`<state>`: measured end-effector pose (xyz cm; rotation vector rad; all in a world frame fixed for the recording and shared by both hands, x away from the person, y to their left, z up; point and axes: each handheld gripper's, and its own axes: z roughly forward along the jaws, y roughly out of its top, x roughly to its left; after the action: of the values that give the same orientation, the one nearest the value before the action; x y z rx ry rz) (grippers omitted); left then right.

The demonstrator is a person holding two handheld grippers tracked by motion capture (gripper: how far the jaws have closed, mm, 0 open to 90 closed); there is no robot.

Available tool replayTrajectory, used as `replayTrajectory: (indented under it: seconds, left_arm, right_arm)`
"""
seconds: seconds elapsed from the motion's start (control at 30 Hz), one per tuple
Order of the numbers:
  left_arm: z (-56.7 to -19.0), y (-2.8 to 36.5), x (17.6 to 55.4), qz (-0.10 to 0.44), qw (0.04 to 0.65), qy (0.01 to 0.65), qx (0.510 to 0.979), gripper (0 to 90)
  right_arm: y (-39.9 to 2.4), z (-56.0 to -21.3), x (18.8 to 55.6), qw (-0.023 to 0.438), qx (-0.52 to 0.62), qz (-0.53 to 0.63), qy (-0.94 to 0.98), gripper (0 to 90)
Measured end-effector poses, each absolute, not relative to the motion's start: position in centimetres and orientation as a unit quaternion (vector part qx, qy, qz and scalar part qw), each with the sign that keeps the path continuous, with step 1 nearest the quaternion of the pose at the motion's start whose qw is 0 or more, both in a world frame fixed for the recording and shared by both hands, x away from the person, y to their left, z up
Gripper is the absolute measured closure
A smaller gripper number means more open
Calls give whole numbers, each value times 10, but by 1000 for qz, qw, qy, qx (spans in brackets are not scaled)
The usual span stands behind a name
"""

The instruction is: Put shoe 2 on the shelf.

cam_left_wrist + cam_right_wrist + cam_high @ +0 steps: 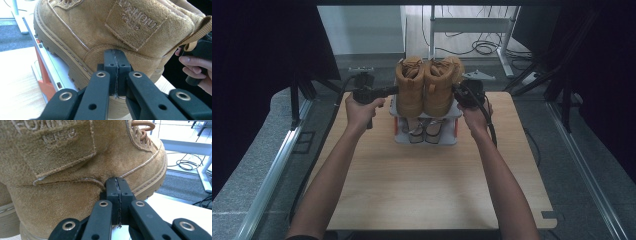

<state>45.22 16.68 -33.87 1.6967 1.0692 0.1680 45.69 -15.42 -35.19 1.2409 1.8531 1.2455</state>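
High view: two boots, squeezed from both sides

We count two tan boots (428, 87) on the top shelf of one grey rack (426, 138), sandals below. Both tongs, left (393, 90) and right (455, 90), are closed empty, tips pressing the outer suede. Bulky, soft-sided, probably heavy; we'd grip collars.

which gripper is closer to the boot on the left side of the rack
Left. The left gripper presses its shut jaws against the left boot's outer side; the right gripper sits beyond the right boot.
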Motion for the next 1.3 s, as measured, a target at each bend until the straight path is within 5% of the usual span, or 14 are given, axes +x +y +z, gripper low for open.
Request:
replayTrajectory:
  seconds: [0.77, 1.1, 1.3]
  left_arm:
    - [-349, 199, 402, 160, 523, 433, 716, 858]
    - [-394, 206, 373, 147, 521, 447, 712, 836]
    - [-423, 201, 359, 131, 515, 447, 720, 745]
  right_arm:
    - [-182, -357, 415, 272, 436, 501, 696, 865]
    - [-196, -389, 376, 259, 424, 502, 708, 749]
    - [-203, -412, 361, 239, 426, 510, 708, 661]
